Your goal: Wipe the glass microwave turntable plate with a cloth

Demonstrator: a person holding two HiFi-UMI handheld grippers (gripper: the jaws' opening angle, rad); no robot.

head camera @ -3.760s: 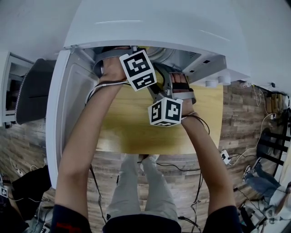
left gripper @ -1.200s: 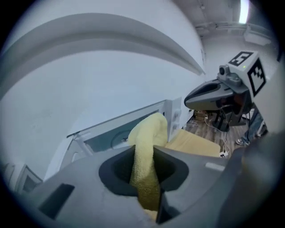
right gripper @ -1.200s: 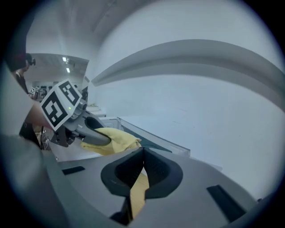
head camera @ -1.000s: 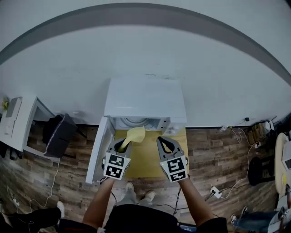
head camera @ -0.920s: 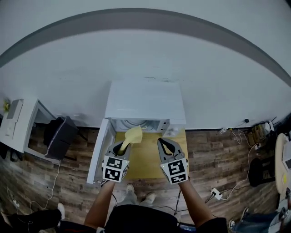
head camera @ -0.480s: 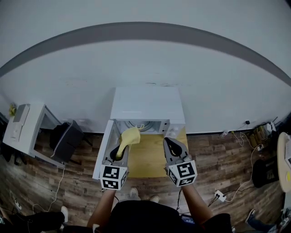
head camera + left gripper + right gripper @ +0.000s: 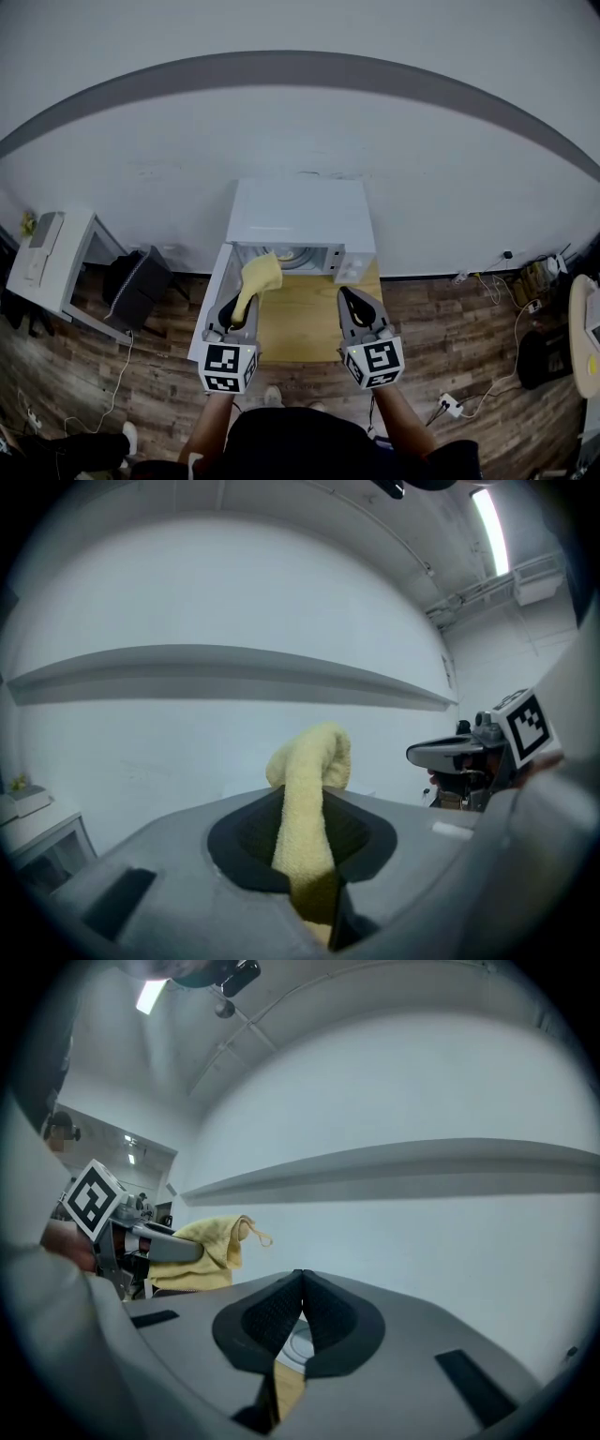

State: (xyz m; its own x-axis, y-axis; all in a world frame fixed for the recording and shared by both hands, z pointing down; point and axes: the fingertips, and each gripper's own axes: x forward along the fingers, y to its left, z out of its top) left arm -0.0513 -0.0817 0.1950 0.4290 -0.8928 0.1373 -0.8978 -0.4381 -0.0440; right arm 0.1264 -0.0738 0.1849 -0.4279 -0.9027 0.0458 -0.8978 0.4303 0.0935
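Pinching the cloth (image 7: pixel 309 771) between its jaws, the left gripper (image 7: pixel 306 846) is clamping it tight at the root of the pads. The cloth is pale yellow terry. It is standing up out of the grip as a narrow folded strip and curling over into a rounded lump beyond the fingertips. In the right gripper view the same cloth is showing off to that gripper's left, bunched, with a thin loop sticking out at its far corner.

The right gripper (image 7: pixel 300 1307) is holding its jaws pressed together with nothing between them. Through the slit under the closed pads a sliver of the plate is showing, pale and marked with faint rings.

From the head view, the plate (image 7: pixel 302 255) is lying ahead of both grippers, beyond their tips and roughly between the two. It is sitting flat on the floor of the microwave (image 7: pixel 300 211). It is looking clear and round, though only part of it is showing through the opening. Neither gripper is touching it; the cloth's curled end is reaching nearest to it, and whether they touch cannot be told. The door (image 7: pixel 212 295) is hanging open just outside the left gripper. The table (image 7: pixel 300 323) is lying below and between the two grippers, its top a light wood colour. Both grippers are hovering side by side, well apart from each other, pointing toward the microwave.
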